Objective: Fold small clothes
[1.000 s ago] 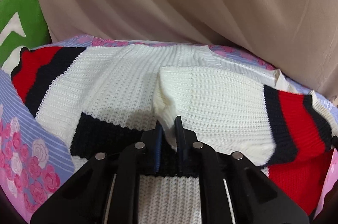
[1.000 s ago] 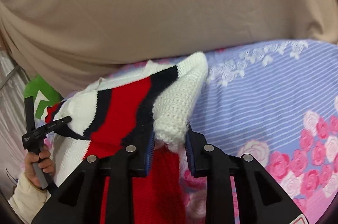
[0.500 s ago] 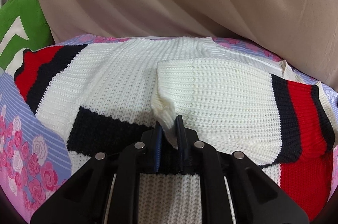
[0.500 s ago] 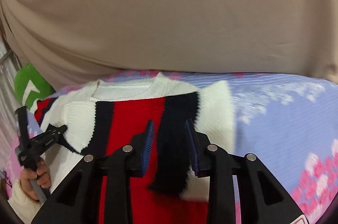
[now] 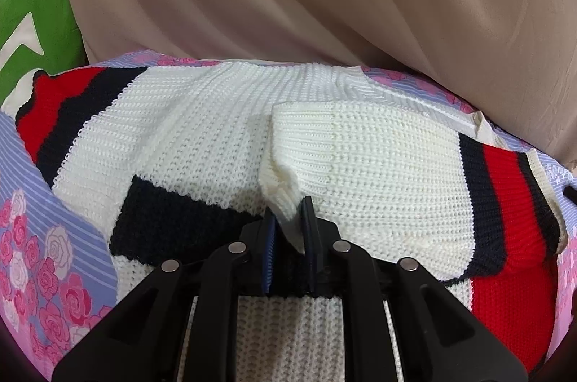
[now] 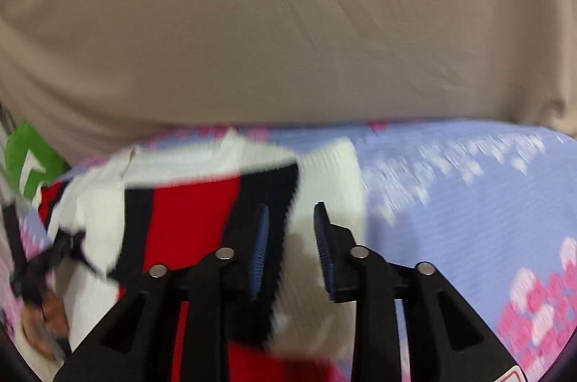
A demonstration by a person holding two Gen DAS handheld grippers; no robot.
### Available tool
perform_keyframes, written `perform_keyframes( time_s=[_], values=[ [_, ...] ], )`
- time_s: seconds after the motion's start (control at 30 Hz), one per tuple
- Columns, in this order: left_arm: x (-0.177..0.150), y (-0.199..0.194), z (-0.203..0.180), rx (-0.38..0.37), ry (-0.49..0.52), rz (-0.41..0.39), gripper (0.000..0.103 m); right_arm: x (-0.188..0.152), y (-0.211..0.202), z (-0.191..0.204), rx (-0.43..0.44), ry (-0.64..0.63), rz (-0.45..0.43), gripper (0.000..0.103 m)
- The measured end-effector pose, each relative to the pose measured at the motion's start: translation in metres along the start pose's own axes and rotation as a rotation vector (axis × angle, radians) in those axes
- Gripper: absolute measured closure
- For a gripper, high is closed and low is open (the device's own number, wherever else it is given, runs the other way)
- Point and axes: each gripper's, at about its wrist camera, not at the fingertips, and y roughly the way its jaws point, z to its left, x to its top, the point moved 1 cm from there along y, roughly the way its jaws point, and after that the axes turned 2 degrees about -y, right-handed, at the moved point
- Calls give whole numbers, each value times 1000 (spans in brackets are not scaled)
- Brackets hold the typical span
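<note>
While the right view is blurred, the left view is sharp.
Writing: none can be read; green cushion point(image 5: 32, 32) carries only a white shape.
Sweater point(image 5: 216, 144): lies on the flowered sheet point(image 5: 39, 238), one sleeve point(image 5: 378, 173) folded over the body.
Left gripper point(image 5: 290, 230): clamped on the white cuff, same as before.
Right gripper point(image 6: 290, 230): fingers apart above the striped sleeve, which it pinched a second ago.
</note>
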Motion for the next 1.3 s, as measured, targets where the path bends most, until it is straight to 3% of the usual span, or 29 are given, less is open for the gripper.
perform_keyframes(
  time_s=[0.07, 0.13, 0.17, 0.2, 0.23, 0.3, 0.33, 0.4, 0.5, 0.67, 0.73, 0.87, 0.9, 0.93, 1.0, 1.07, 1.17, 1.2, 1.3],
  values=[
    [0, 0, -2, 9, 6, -2, 89, -20, -5, -6, -20, 19, 11, 44],
    [0, 0, -4, 18, 11, -3, 89, -38, 11, -12, 33, 35, 58, 43],
    [-1, 0, -4, 25, 17, -4, 89, -45, 23, -12, 60, 42, 84, 46],
    [-1, 0, -5, 29, 21, -5, 89, -55, 33, -12, 89, 54, 99, 70],
    [-1, -1, -6, 33, 25, -5, 89, -52, 35, -13, 113, 73, 99, 78],
    [-1, -1, -5, 31, 24, -5, 89, -49, 18, -16, 124, 87, 37, 81],
    [-1, -1, -3, 25, 18, -4, 89, -49, 10, -18, 102, 71, 13, 82],
    [0, 0, -2, 19, 12, -2, 88, -59, 18, -25, 78, 61, 80, 81],
    [0, 1, -8, 49, 37, -7, 88, -57, 15, -28, 93, 59, 89, 79],
    [0, 2, -8, 47, 35, -6, 88, -34, -31, -1, -19, 18, -60, 76],
    [1, 2, -7, 48, 38, -7, 88, -23, -30, 15, 12, -11, -83, 77],
    [1, 2, -5, 44, 33, -7, 88, -28, 22, 33, 39, -66, 51, 76],
    [1, 2, -4, 37, 28, -6, 86, -32, 40, 31, 33, -67, 104, 76],
    [1, 1, -2, 31, 18, -7, 83, -34, 48, 29, 31, -69, 98, 76],
    [2, -3, 7, 11, -20, -18, 63, -28, 43, 28, 38, -76, 102, 76],
    [8, -6, 18, -31, -74, -21, 48, -7, 29, 24, 66, -52, 42, 73],
    [22, 0, 24, -46, -112, -6, 30, 31, 29, 10, 41, -3, -35, 46],
    [26, 5, 22, -54, -110, 6, 25, 42, 37, 4, 48, 24, -27, 40],
    [35, 18, 15, -25, -98, 22, 26, 65, 77, -18, 22, 119, 43, 40]
  ],
)
